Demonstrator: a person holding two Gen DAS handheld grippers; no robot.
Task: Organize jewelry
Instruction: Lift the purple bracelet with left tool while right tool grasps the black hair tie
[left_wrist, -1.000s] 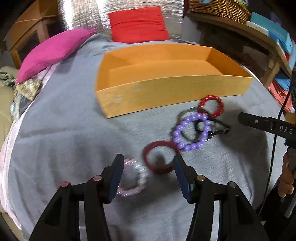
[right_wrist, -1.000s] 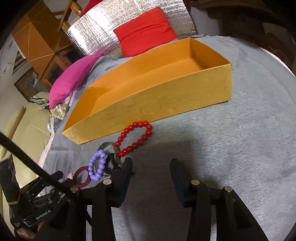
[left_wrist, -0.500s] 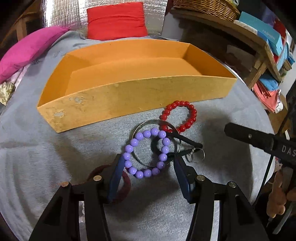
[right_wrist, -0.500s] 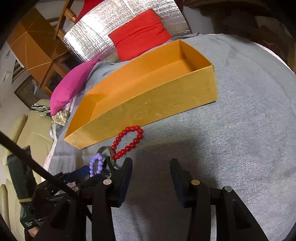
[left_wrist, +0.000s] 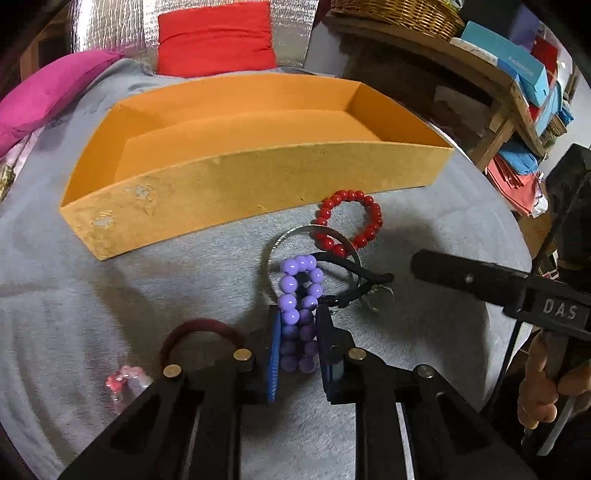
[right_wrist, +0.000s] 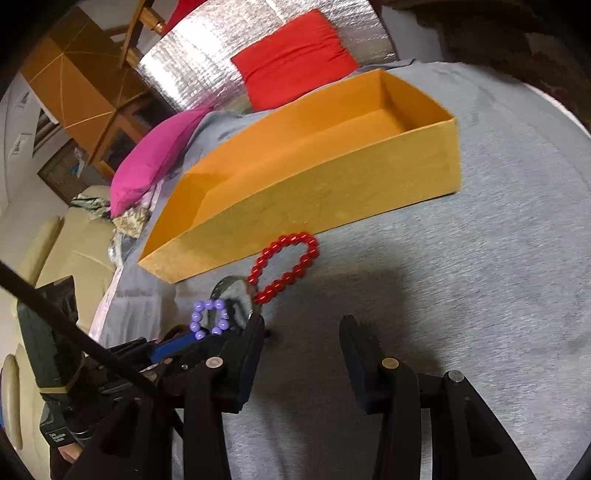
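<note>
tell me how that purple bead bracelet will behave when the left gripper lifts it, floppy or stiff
Probably floppy: the purple bead bracelet is already squashed into a narrow loop as the left gripper has just closed on it. Its free end may sag and swing. It overlaps the silver ring, so that could drag along.

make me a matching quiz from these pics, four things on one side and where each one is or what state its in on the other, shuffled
Things:
1. purple bead bracelet
2. red bead bracelet
3. orange box
4. right claw

States or places:
A. open, nothing between its fingers
B. pinched flat in the left claw, whose jaws have just been closing
C. lying on the grey cloth just in front of the box wall
D. nothing visible inside

Pairs: 1-B, 2-C, 3-D, 4-A
</note>
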